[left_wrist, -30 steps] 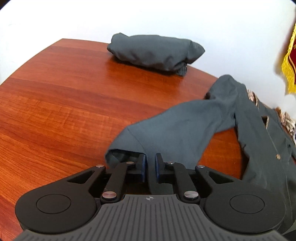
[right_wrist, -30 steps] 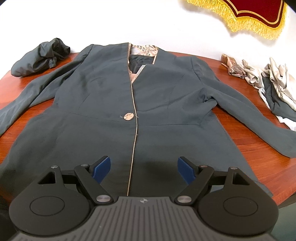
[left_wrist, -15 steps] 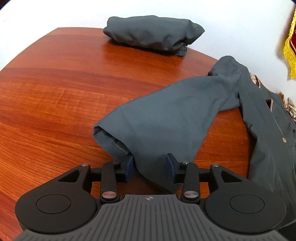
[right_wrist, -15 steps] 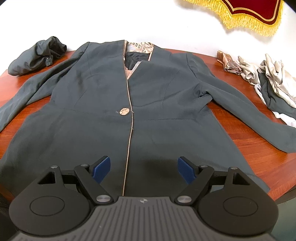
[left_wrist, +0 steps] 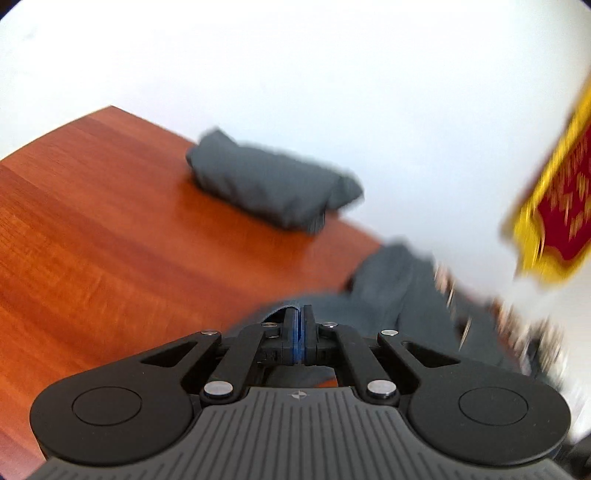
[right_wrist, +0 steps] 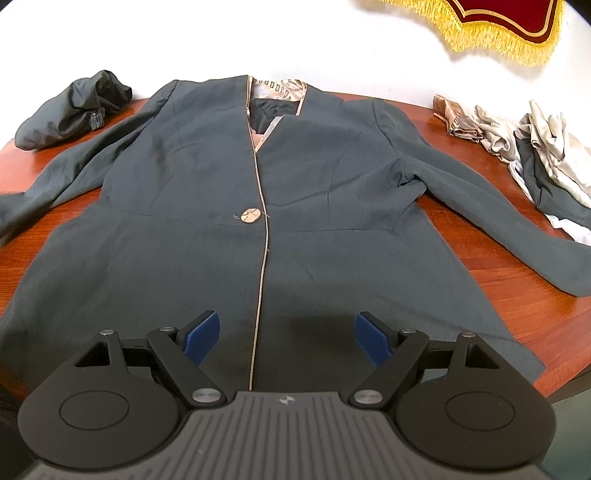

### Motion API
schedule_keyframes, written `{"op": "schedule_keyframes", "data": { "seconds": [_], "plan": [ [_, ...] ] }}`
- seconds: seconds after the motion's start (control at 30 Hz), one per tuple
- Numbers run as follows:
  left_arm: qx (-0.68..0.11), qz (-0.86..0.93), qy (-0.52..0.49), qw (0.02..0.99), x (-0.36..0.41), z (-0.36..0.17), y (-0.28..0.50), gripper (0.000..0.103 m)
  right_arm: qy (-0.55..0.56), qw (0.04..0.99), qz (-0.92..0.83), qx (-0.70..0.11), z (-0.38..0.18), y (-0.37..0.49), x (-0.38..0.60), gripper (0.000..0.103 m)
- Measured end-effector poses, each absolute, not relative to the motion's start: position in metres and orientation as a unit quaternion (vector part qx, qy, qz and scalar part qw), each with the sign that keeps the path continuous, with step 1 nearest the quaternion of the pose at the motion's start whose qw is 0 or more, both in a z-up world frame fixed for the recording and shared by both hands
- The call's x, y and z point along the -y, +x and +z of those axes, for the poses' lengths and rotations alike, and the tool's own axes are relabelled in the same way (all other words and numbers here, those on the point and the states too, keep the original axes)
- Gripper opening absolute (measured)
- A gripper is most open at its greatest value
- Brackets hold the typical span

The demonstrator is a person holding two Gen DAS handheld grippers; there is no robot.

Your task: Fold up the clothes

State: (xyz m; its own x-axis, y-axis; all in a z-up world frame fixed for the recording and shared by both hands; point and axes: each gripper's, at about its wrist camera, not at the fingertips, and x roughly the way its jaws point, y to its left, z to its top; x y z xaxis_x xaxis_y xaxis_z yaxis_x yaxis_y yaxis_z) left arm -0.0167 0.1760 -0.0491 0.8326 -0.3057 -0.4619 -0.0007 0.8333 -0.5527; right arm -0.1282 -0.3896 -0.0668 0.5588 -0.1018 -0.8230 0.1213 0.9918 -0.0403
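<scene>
Lying flat and face up on the red-brown wooden table (right_wrist: 517, 295), the dark grey jacket (right_wrist: 184, 206) fills most of the right wrist view. Its front is closed, with a pale trim (right_wrist: 261, 206) running down the middle and one round button (right_wrist: 250, 215) beside the trim. One sleeve (right_wrist: 491, 229) stretches toward 3 o'clock and rests on the table. The other sleeve (right_wrist: 55, 177) runs toward 9 o'clock and leaves the picture.

The right gripper (right_wrist: 287, 338) hovers above the lower hem of the jacket, its jaws wide apart and with nothing between them.

In the left wrist view, which is blurred, the left gripper (left_wrist: 299, 328) has its jaws pressed together on a fold of dark grey cloth, the jacket sleeve (left_wrist: 388, 295). The cloth continues from the fingertips toward 2 o'clock.

A bundled dark garment (left_wrist: 273, 188) lies near the far edge of the table, at 12 o'clock from the left gripper and well apart from it. At 2 o'clock in the right wrist view, a heap of pale and grey clothes (right_wrist: 543, 147) lies near the jacket's shoulder. A red pennant with gold fringe (right_wrist: 498, 22) hangs on the white wall.
</scene>
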Motion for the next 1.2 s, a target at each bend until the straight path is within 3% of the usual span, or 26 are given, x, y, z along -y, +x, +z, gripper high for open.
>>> {"op": "schedule_keyframes", "data": {
  "seconds": [0.23,0.43,0.6,0.67,0.83,1.2],
  "plan": [
    [-0.231,-0.008,-0.408,0.883,-0.230,-0.047,0.005,0.001,0.015,0.883,-0.066,-0.464,-0.068,-0.126,0.389,0.086],
    [-0.286,0.085,-0.528,0.795,-0.271,-0.109,0.032,0.001,0.019,0.883,-0.069,-0.464,-0.070,-0.124,0.389,0.086],
    [-0.320,0.134,-0.548,0.761,-0.279,-0.138,0.048,0.001,0.021,0.883,-0.076,-0.462,-0.067,-0.123,0.390,0.086],
    [-0.328,0.150,-0.549,0.754,-0.283,-0.143,0.051,0.007,0.021,0.883,-0.079,-0.462,-0.067,-0.123,0.390,0.086],
    [-0.338,0.157,-0.532,0.760,-0.284,-0.140,0.050,0.038,0.021,0.883,-0.085,-0.461,-0.065,-0.126,0.393,0.086],
    [-0.360,0.114,-0.468,0.799,-0.255,-0.128,0.021,0.041,0.023,0.881,-0.099,-0.463,-0.067,-0.140,0.411,0.086]
  ]
}}
